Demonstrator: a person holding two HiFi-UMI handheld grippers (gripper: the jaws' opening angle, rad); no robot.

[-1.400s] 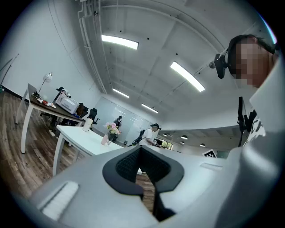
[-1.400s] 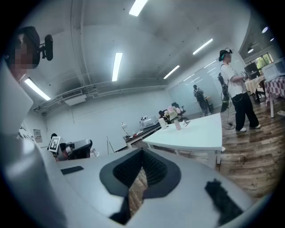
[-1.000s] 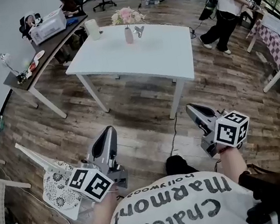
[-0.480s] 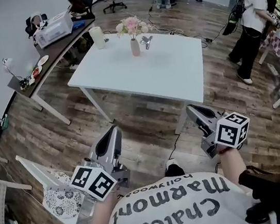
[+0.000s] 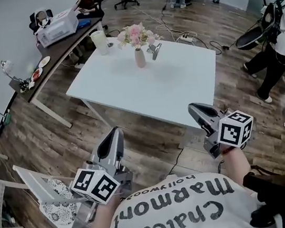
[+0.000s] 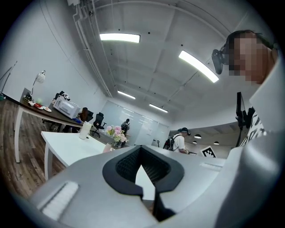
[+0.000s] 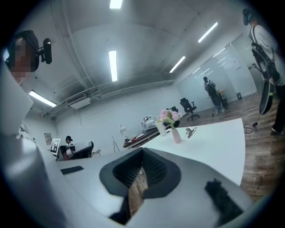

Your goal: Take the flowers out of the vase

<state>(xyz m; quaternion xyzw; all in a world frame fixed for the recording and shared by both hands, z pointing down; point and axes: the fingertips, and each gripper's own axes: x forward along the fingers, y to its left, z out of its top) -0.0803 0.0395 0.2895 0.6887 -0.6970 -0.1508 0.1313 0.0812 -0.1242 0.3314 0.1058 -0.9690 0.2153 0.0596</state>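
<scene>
Only readable text is on the person's white shirt (image 5: pixel 173 212): "Chateau Marmont" in big black letters with a smaller "Hollywood" next to it, upside down in the head view. The left cube (image 5: pixel 93 185) and right cube (image 5: pixel 235 129) carry black-and-white square code markers

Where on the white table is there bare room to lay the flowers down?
The near half of the table, from the vase to the near edge, is bare, as is the far right corner. The far left corner is crowded: white cup, vase and metal clip.
</scene>
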